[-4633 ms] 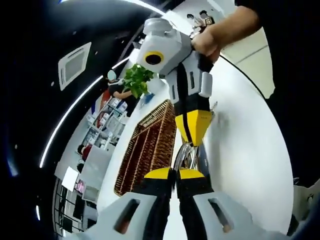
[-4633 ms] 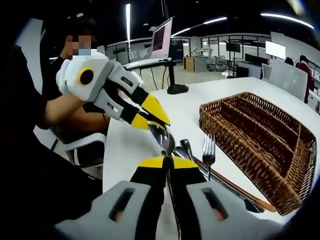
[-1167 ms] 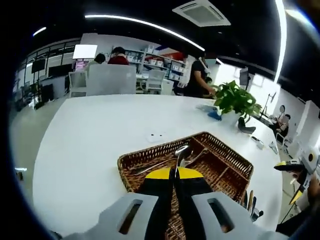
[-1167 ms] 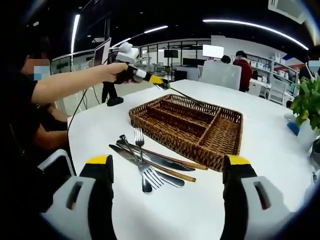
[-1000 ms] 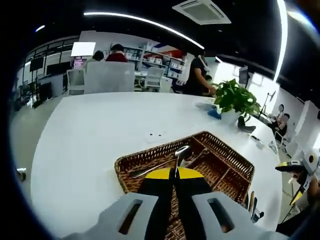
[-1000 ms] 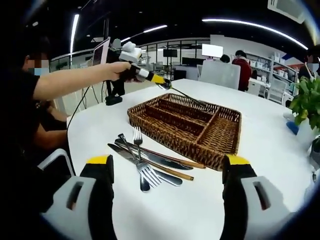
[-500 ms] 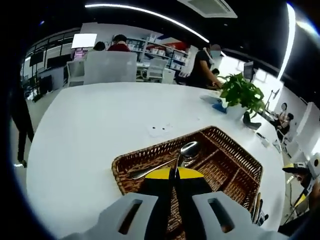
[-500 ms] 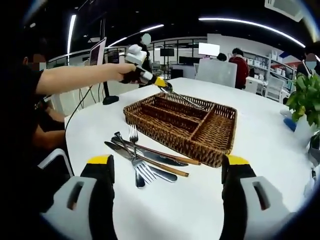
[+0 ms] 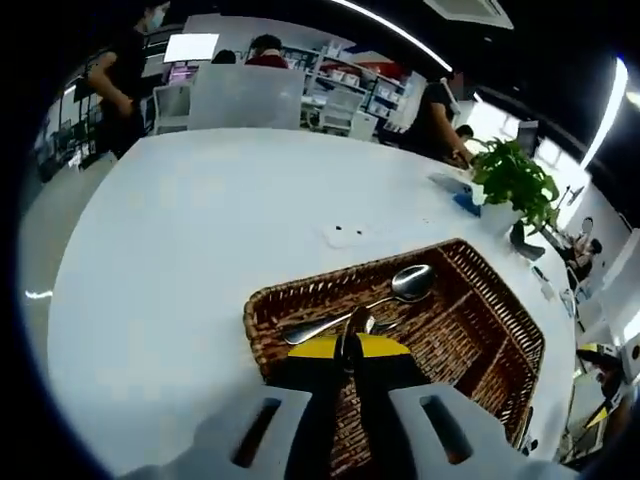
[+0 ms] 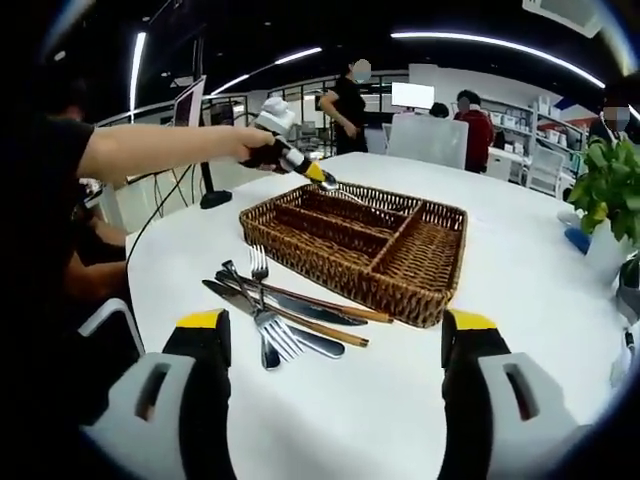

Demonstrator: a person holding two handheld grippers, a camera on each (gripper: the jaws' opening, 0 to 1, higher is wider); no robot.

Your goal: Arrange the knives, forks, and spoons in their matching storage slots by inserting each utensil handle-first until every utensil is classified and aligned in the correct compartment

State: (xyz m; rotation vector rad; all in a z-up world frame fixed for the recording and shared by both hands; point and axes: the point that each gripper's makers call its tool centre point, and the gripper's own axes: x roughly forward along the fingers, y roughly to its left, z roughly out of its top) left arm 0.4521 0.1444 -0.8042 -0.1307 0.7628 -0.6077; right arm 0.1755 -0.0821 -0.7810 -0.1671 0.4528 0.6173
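Utensils are seen in two places: a spoon (image 9: 380, 298) lies inside the wicker organiser (image 9: 470, 340), and a loose pile of cutlery (image 10: 280, 315) rests on the white table (image 10: 560, 330) just beside the organiser's long wall, toward the table edge nearest the right gripper. In the left gripper view, the spoon is laid slantwise in a long compartment along the organiser's far wall, its bowl toward the divider and its handle toward the near corner. The left gripper (image 9: 348, 350) is held over the near end of the organiser with its jaws drawn together; a thin metal piece shows between the yellow tips, though what it belongs to cannot be told. In the right gripper view, the same left gripper (image 10: 322, 181) is seen held in a person's hand (image 10: 250, 146), its tip reaching down into the organiser at the far corner. The pile holds a fork (image 10: 262, 300), a wood-handled knife (image 10: 315, 305) and further pieces, overlapping one another. The right gripper (image 10: 330, 345) is kept above the table near the pile, its jaws spread wide with nothing between them. A potted plant (image 10: 610, 195) stands by the table's far right edge.
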